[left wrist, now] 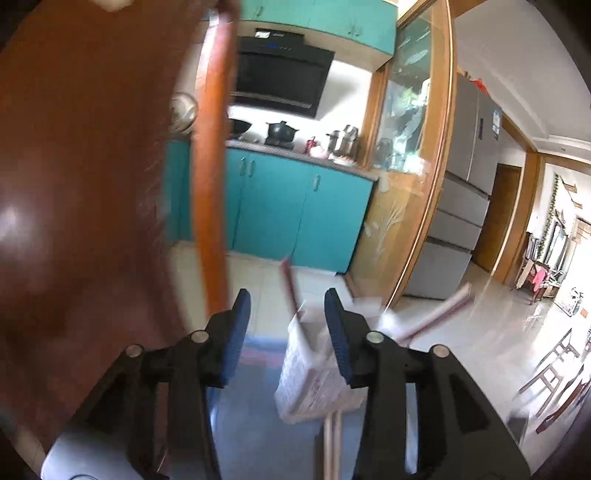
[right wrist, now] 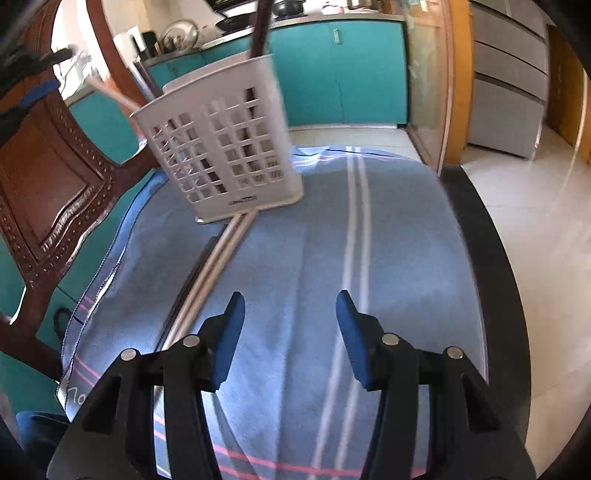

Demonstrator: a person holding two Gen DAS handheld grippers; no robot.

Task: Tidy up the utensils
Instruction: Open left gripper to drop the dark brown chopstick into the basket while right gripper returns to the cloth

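Jaws spread, both grippers | one utensil basket (right wrist: 221,147) | two chopsticks (right wrist: 218,258) on cloth (right wrist: 295,258)

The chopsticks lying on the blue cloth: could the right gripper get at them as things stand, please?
Probably yes. The right gripper is open and empty, and the chopsticks lie bare on the cloth just to its left; only their far ends touch the white basket.

We list one white lattice-walled caddy (right wrist: 225,147), standing on the blue cloth and appearing tilted, with dark utensil handles (right wrist: 260,27) rising from its top. We list two pale chopsticks (right wrist: 218,258), lying side by side on the cloth, their far ends at the caddy's base.
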